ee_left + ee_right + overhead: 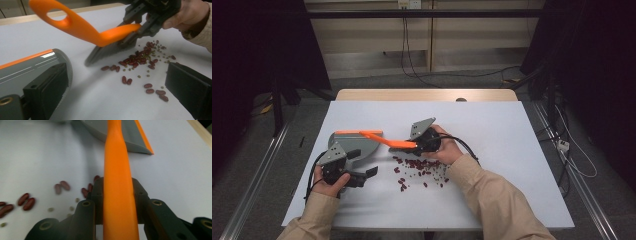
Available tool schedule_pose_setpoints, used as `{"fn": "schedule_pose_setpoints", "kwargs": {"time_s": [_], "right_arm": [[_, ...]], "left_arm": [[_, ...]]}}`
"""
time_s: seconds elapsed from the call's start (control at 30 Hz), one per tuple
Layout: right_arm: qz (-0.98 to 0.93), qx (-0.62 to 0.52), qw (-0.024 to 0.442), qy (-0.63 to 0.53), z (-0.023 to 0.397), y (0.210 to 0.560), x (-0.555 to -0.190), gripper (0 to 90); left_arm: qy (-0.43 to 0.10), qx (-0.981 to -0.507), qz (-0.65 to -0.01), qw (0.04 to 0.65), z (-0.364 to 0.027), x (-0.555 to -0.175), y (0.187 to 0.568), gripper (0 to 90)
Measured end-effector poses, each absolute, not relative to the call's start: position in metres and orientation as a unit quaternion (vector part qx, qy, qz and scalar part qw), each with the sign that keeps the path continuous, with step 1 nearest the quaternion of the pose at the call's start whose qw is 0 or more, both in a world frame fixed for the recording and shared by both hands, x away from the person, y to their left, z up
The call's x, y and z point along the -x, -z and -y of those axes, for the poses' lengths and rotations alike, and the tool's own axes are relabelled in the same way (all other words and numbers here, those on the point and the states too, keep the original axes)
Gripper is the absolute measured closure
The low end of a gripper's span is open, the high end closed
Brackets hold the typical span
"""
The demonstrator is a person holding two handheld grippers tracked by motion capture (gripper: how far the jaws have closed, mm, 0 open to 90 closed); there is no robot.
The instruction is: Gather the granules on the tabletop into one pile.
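My right gripper is clamped on the orange plastic handle of a little hand brush; in the right gripper view the handle runs straight up between my jaws toward 12 o'clock, pads squeezing it from both sides. In the left gripper view you can see the handle's far end with its hanging hole up at 10 o'clock and the grey bristle head angled down onto the table, tips right at the edge of the spill.

The spill is a scatter of dark red kidney beans mixed with tiny green beans, sitting just at 6 o'clock of my right gripper in the high view and spreading toward 5 o'clock.

My left gripper has its jaws spread apart with nothing between them; in its own view the two black pads stand at 7 and 4 o'clock with bare table and a few stray beans in the gap.

The grey plastic dustpan with an orange lip lies flat just at 12 o'clock of my left gripper, near the brush handle's free end, at 9 o'clock of the bean pile.

Everything sits on the white sheet over the wooden table.
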State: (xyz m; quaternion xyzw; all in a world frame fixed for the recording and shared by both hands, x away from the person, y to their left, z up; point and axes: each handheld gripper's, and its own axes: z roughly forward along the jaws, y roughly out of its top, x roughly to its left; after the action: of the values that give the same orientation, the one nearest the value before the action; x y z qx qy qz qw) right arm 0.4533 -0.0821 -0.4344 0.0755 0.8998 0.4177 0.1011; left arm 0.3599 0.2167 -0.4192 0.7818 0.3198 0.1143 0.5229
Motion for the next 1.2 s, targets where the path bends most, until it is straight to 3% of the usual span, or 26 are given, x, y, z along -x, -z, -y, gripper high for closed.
{"fn": "schedule_pose_setpoints", "kwargs": {"time_s": [0.4,0.73,0.97,1.2], "right_arm": [[-0.901,-0.056,0.077,-0.424,0.1,0.432,-0.422,71.4],[-0.876,-0.12,0.124,-0.45,0.136,0.412,-0.431,71.4],[-0.88,-0.169,0.162,-0.413,0.167,0.422,-0.442,71.4],[-0.882,-0.183,0.155,-0.405,0.178,0.436,-0.43,71.4]], "left_arm": [[-0.111,-0.788,-0.314,0.518,-0.214,-0.359,0.421,4.7],[-0.108,-0.789,-0.31,0.519,-0.213,-0.36,0.421,4.7],[-0.101,-0.791,-0.306,0.52,-0.21,-0.361,0.423,4.7],[-0.099,-0.791,-0.304,0.522,-0.21,-0.362,0.424,4.7]]}}
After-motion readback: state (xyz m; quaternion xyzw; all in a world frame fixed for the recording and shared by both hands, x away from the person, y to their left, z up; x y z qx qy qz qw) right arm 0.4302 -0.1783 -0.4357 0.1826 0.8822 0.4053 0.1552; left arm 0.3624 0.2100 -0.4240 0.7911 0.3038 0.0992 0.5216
